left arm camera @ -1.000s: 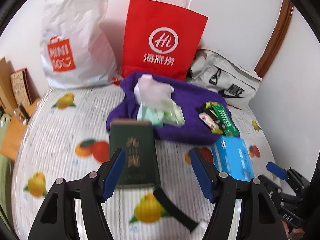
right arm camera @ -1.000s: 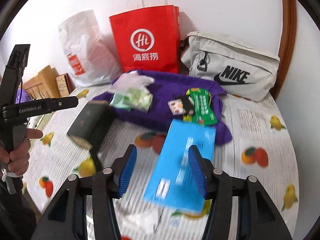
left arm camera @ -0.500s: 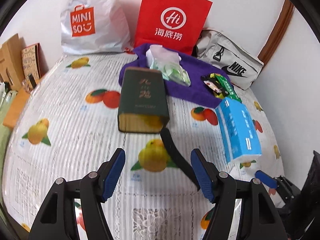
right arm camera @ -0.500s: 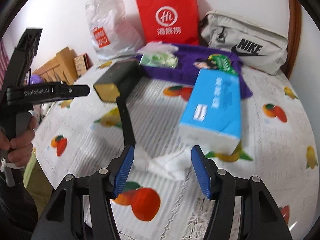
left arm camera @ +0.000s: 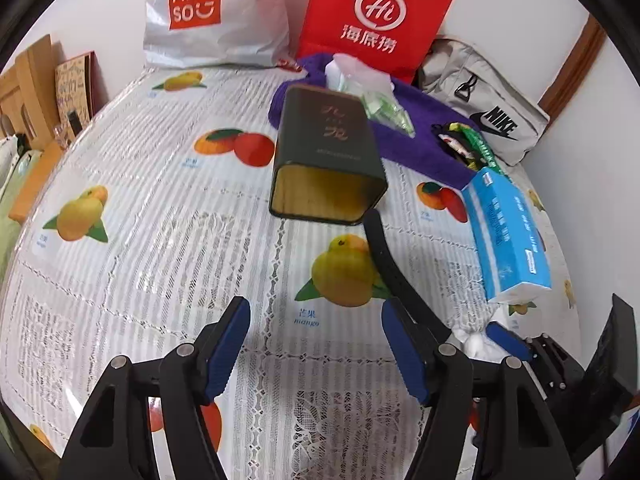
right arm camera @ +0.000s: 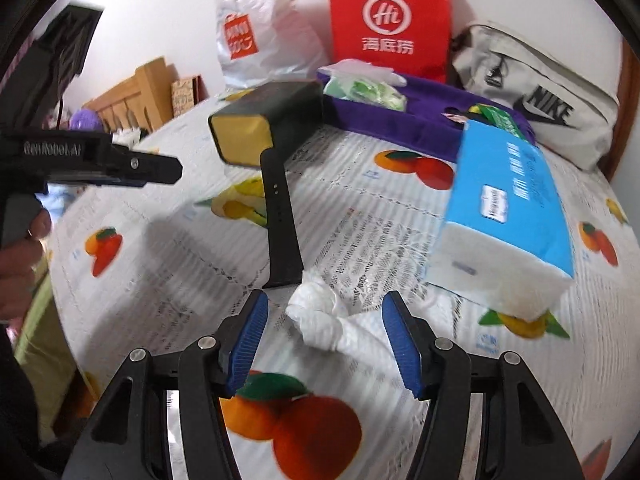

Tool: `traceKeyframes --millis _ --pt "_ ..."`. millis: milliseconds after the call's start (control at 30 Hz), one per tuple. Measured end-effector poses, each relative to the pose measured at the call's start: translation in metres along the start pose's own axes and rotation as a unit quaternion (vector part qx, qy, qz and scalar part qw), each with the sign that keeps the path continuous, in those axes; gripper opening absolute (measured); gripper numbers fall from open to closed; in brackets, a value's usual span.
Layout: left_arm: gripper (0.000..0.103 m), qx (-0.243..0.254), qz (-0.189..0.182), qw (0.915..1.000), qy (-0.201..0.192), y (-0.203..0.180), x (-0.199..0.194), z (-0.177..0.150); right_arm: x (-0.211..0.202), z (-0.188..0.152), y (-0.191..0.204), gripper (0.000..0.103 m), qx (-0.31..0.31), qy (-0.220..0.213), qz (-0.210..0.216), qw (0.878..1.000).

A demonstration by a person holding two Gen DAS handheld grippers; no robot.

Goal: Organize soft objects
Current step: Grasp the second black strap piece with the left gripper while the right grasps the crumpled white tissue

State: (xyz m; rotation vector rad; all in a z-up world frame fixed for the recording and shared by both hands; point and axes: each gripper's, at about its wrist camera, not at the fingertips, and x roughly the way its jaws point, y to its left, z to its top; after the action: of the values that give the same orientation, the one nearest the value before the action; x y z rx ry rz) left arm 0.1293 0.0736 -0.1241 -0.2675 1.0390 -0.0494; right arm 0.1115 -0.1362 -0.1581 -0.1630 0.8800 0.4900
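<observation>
A crumpled white tissue [right arm camera: 324, 320] lies on the fruit-print tablecloth [right arm camera: 168, 280], right between the open fingers of my right gripper [right arm camera: 324, 344]. A blue tissue pack [right arm camera: 508, 208] lies just right of it; the pack also shows in the left wrist view [left arm camera: 504, 232]. A purple cloth [left arm camera: 416, 136] at the back carries a green-white wipes pack [left arm camera: 372, 96] and snack packets [left arm camera: 468, 144]. My left gripper [left arm camera: 316, 348] is open and empty above bare tablecloth [left arm camera: 120, 280]. The right gripper's blue fingertip [left arm camera: 508, 340] shows by the tissue [left arm camera: 472, 340] at the left view's right edge.
A dark green tin [left arm camera: 328, 156] lies on its side mid-table, with a black strap [left arm camera: 392, 264] in front of it. A Miniso bag [left arm camera: 212, 12], a red paper bag [left arm camera: 372, 20] and a grey Nike bag [left arm camera: 488, 112] stand along the back wall. Wooden furniture [left arm camera: 28, 80] is at left.
Both grippers have pulled back toward the near side of the table. The right gripper has come down so that the crumpled tissue now lies between its fingers.
</observation>
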Motion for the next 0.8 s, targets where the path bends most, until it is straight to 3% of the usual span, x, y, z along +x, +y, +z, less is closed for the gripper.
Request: traceKeyframes --millis 67,100,267,400,800 --pt "0.066 0.003 -0.002 1.0000 0.004 -0.002 0.005 0.000 0.007 -0.003 0.003 0.039 -0.016 0.006 -0.011 1.000" --pt "0.066 0.006 -0.003 1.0000 0.006 -0.004 0.008 0.000 0.005 -0.004 0.005 0.023 -0.029 -0.004 -0.022 0.999" --pt "0.066 0.017 -0.020 0.9996 0.007 -0.018 0.020 0.000 -0.005 -0.007 -0.003 0.023 -0.018 -0.001 -0.004 1.000" --pt "0.066 0.026 -0.029 0.9991 0.016 -0.034 0.035 0.000 -0.016 -0.015 -0.015 0.023 -0.010 0.004 -0.025 1.000" --pt "0.075 0.061 0.014 0.9979 -0.017 -0.081 0.067 0.008 -0.040 -0.042 -0.066 0.023 0.053 0.013 -0.049 0.997"
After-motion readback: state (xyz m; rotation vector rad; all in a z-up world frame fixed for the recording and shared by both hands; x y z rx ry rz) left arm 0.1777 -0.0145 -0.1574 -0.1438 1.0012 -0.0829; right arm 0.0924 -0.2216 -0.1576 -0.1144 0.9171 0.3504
